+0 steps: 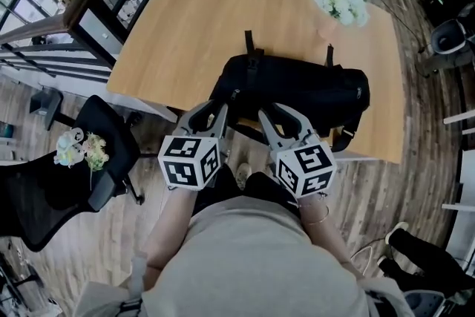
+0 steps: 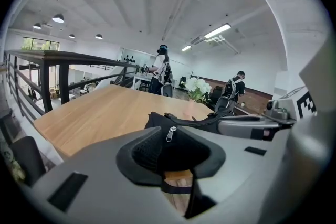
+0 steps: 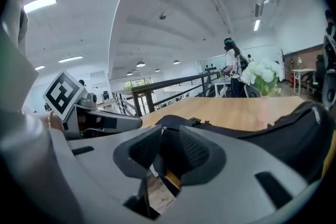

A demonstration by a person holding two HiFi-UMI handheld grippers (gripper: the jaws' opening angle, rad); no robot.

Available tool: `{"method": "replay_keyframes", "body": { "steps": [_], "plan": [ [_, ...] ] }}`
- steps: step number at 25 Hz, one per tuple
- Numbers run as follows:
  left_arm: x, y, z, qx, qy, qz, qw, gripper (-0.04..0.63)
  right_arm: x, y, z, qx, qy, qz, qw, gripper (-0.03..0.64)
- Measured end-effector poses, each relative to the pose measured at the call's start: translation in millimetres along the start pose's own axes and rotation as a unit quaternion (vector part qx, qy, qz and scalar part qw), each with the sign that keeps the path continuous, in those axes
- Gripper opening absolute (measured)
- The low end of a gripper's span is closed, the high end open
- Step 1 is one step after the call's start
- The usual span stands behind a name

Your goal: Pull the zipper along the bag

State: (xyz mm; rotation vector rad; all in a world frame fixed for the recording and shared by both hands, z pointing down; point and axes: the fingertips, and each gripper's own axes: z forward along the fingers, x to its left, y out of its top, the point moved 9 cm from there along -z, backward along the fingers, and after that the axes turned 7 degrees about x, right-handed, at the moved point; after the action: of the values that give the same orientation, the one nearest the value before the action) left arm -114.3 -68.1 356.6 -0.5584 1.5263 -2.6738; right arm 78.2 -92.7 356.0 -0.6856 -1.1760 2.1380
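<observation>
Black bag (image 1: 297, 93) is lying on wooden table (image 1: 200, 18), by its near edge. L gripper (image 1: 211, 110) is hovering at bag's near-left end, jaws narrowly apart, zipper pull (image 2: 170, 134) showing betw. them, unpinched. R gripper (image 1: 280, 115) is sitting just beside, jaws apart, gripping nothing.

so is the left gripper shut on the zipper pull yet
Open: the left gripper has its jaws apart in its own view, and the zipper pull on the black bag shows in the gap, neither jaw pressing it.
</observation>
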Motion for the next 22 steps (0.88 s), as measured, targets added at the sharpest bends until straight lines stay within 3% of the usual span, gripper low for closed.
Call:
{"method": "replay_keyframes", "body": {
  "steps": [11, 17, 22],
  "plan": [
    [19, 1, 9, 0.005, 0.004, -0.026, 0.9997, 0.092, 5, -3, 17, 0.015, 0.018, 0.014, 1.0, 0.098],
    [34, 18, 26, 0.026, -0.019, 0.022, 0.9992, 0.093, -1, 9, 29, 0.01, -0.008, 0.021, 1.0, 0.097],
    [48, 32, 37, 0.045, -0.065, 0.039, 0.9961, 0.094, -3, 21, 41, 0.005, -0.03, 0.032, 0.999, 0.097]
  ]
}}
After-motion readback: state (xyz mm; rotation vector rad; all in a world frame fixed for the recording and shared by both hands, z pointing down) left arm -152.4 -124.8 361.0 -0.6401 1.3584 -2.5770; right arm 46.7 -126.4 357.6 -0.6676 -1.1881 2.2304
